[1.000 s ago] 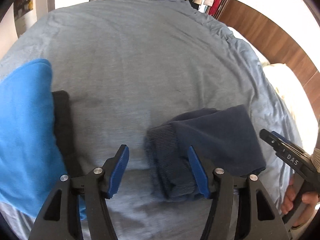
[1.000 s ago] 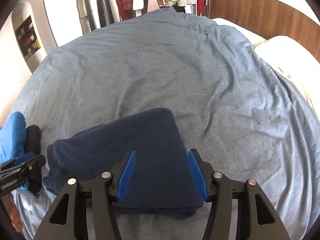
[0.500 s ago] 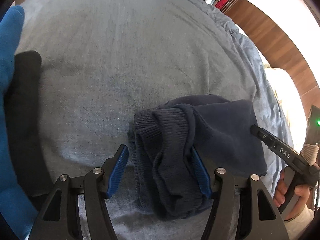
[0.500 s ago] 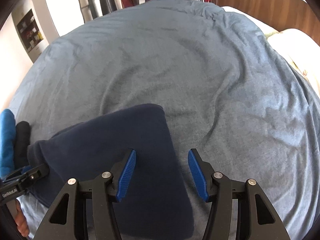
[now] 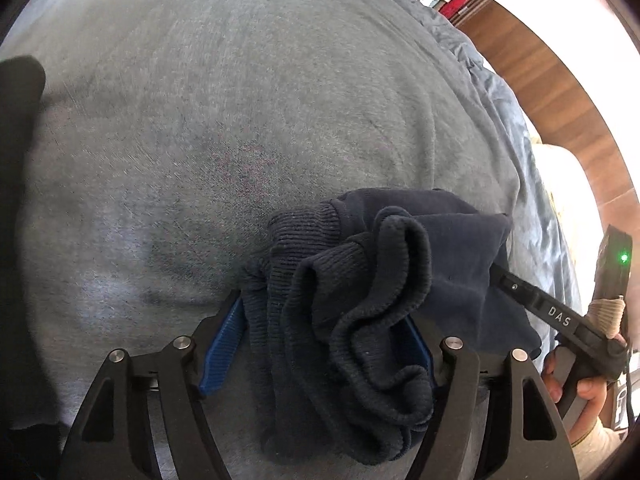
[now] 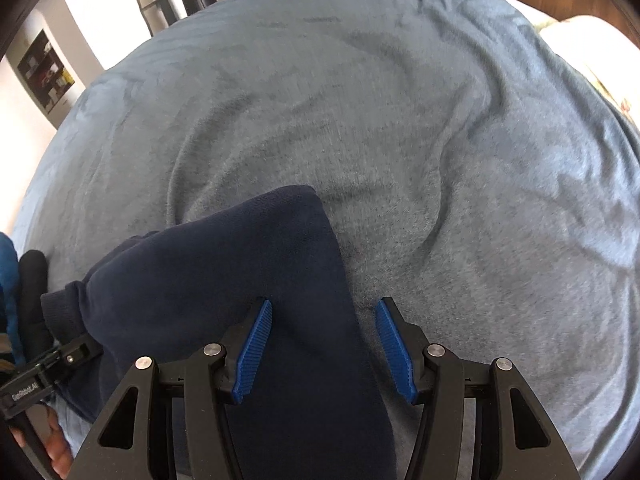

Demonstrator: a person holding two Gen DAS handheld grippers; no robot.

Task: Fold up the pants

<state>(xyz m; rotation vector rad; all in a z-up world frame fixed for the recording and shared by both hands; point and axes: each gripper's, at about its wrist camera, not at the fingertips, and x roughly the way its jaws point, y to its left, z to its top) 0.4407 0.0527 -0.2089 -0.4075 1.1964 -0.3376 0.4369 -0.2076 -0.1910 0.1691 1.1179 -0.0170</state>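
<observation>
The pants (image 5: 360, 312) lie as a folded navy bundle on the blanket (image 5: 240, 120) of a bed, near its front edge, with the ribbed cuffs (image 5: 304, 264) bunched up at the left end and a smooth folded panel (image 6: 240, 280) at the right end.

The step in hand is judged to be a shift or a last tidying of the folded bundle. It is done best if both ends are taken through all layers at once, so that no inner layer is dragged out; the loose cuff loops should be gathered flat before any pull, since ribbed knit springs back and can undo the fold. Both ends should be moved together and kept level, and the blanket should not be pinched with the cloth.

The left gripper (image 5: 324, 344) is held low and pointed forward along the bed, its jaws wide apart, with the bunched cuffs lying between the pads (image 5: 224, 340); a firm grip is not shown. The right gripper (image 6: 324, 344) is held over the other end, jaws equally wide: its left pad (image 6: 256, 344) rests on or just over the panel's edge, while its right pad (image 6: 394, 348) is over bare blanket. Nothing is clamped by it.
</observation>
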